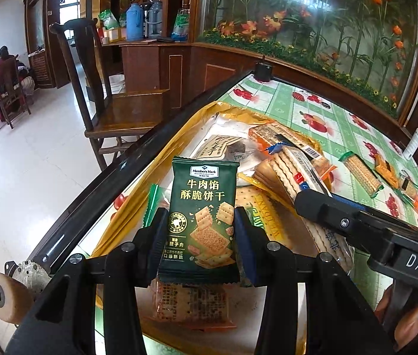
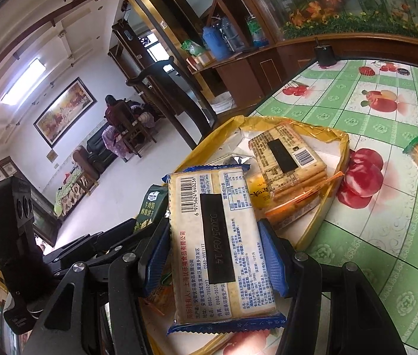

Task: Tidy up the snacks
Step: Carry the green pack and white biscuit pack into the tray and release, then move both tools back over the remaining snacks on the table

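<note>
Looking from the left, our left tool is clamped on a green pack, standing upright above the yellow tray on the counter. From the right, our right tool squeezes a blue pack, long side pointing away, with the tray just ahead. Both are close; loose packs wait farther right.

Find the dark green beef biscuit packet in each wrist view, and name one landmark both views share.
Left wrist: dark green beef biscuit packet at bottom centre, upright in the left gripper jaws.
Right wrist: its top peeks out left of centre.
Shared landmark: the blue thermos flask.
</note>
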The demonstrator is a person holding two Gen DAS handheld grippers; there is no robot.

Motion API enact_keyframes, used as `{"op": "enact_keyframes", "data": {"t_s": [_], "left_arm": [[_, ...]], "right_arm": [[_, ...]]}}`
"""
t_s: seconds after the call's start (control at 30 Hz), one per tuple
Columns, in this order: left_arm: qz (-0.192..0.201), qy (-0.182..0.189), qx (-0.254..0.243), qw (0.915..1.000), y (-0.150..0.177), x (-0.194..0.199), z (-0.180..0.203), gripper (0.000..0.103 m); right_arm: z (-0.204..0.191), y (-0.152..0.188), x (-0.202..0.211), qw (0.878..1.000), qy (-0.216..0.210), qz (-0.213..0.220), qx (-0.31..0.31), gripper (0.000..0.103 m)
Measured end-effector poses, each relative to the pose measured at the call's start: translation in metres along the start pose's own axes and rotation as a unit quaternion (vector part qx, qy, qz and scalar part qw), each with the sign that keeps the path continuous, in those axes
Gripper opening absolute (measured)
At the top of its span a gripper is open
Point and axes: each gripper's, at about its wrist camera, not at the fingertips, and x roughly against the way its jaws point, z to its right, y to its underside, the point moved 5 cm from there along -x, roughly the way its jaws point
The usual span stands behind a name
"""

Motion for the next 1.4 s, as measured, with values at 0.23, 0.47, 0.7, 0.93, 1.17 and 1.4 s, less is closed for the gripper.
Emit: {"op": "enact_keyframes", "data": {"t_s": [0.23,0.47,0.7,0.93,1.17,1.4], "left_arm": [[-0.007,-0.007,0.004,0.9999,0.000,-0.006,-0.003,0.043],[-0.015,-0.018,0.011,0.9997,-0.002,-0.008,-0.006,0.044],[-0.012,-0.063,0.005,0.9979,-0.002,-0.003,-0.004,0.081],[-0.004,-0.064,-0.013,0.9979,-0.004,0.009,0.013,0.081],[0.007,-0.028,-0.029,0.9992,-0.013,0.024,0.050,0.081],[-0.005,0.038,-0.054,0.9978,-0.020,0.026,0.116,0.081]], "right_arm": [[0.002,-0.004,-0.010,1.000,-0.005,0.000,-0.010,0.052],[0.003,-0.006,-0.006,1.000,0.000,0.003,-0.007,0.054],[0.013,-0.010,0.025,0.999,0.010,0.027,-0.014,0.054],[0.034,-0.011,0.068,0.998,0.026,0.058,-0.029,0.054],[0.084,0.001,0.126,0.992,0.081,0.082,-0.047,0.057],[0.147,0.025,0.180,0.983,0.135,0.092,-0.085,0.061]]}}
